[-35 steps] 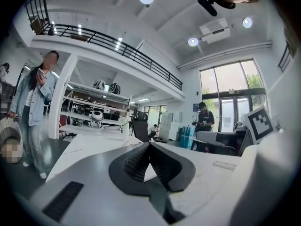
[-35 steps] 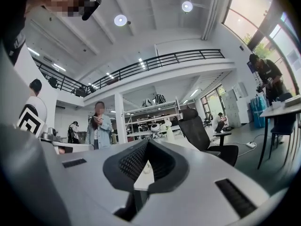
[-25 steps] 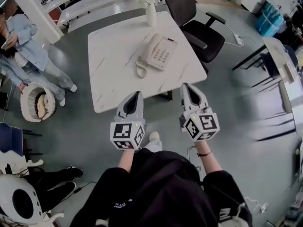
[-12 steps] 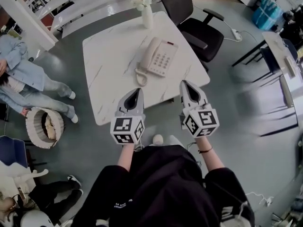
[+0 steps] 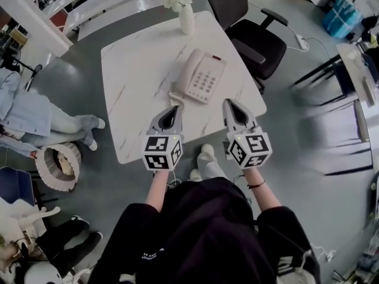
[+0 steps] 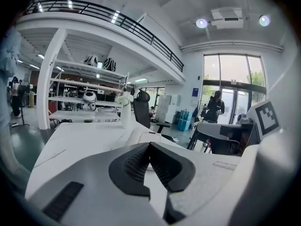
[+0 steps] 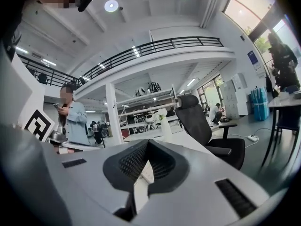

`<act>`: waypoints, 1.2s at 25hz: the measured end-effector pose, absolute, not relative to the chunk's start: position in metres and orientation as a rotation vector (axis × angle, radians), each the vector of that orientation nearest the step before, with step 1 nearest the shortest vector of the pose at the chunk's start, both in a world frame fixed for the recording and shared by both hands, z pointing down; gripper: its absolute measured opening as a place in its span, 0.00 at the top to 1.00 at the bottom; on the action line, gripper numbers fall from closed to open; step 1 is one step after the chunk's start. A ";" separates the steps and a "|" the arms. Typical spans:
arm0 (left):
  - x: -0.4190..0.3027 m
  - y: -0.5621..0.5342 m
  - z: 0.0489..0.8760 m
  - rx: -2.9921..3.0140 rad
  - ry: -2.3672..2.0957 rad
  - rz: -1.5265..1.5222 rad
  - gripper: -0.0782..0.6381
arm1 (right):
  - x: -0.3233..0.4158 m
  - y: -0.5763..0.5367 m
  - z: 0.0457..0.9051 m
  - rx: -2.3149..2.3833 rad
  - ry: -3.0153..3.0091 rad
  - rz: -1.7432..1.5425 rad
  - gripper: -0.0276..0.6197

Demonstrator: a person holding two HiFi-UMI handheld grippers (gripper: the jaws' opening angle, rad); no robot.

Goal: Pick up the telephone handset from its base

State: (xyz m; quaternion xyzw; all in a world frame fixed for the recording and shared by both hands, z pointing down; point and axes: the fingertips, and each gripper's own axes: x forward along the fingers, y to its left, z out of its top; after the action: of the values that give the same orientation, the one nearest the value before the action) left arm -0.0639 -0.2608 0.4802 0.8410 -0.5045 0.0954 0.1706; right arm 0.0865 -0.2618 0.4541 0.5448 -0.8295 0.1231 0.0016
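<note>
Handset (image 5: 186,70): cream, seated in its cradle on the left side of the telephone base (image 5: 208,81), on the white marble desk (image 5: 130,70). Not yet lifted.

Long axis: runs from the near-left end, where the coiled cord (image 5: 175,94) hangs off, up and away to the far-right, roughly in line with the way my grippers point.

My left gripper (image 5: 173,109): jaws pressed together, nothing between them; tip over the near edge of the desk, just short of the cord and the handset's near end. The handset lies straight ahead of it and slightly right.

My right gripper (image 5: 228,103): jaws likewise closed and empty; tip near the base's near-right corner, on the keypad side, with the base between it and the handset.

Judgement: the left is the nearer one and better lined up. It would have to spread its jaws and cross the handset's narrow width before any lift.

Other items: vase (image 5: 187,18) at the far desk edge, office chair (image 5: 254,34) beyond.
</note>
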 end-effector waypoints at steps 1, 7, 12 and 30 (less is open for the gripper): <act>-0.062 -0.267 0.483 2.379 -1.432 0.283 0.89 | 0.087 -0.269 0.456 1.697 -2.604 0.393 0.97; -0.054 -0.304 0.501 2.303 -1.449 0.337 0.89 | 0.091 -0.315 0.462 1.628 -2.620 0.407 0.97; -0.047 -0.329 0.513 2.263 -1.467 0.382 0.89 | 0.095 -0.342 0.470 1.575 -2.622 0.423 0.97; -0.030 -0.409 0.543 2.218 -1.458 0.516 0.71 | 0.111 -0.413 0.504 1.550 -2.614 0.600 0.97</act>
State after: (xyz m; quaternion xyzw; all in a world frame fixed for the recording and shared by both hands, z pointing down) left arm -0.0301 -0.4095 0.5429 0.8007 -0.5263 0.1863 0.2171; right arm 0.1112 -0.4131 0.5042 0.5002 -0.8437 0.1938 0.0221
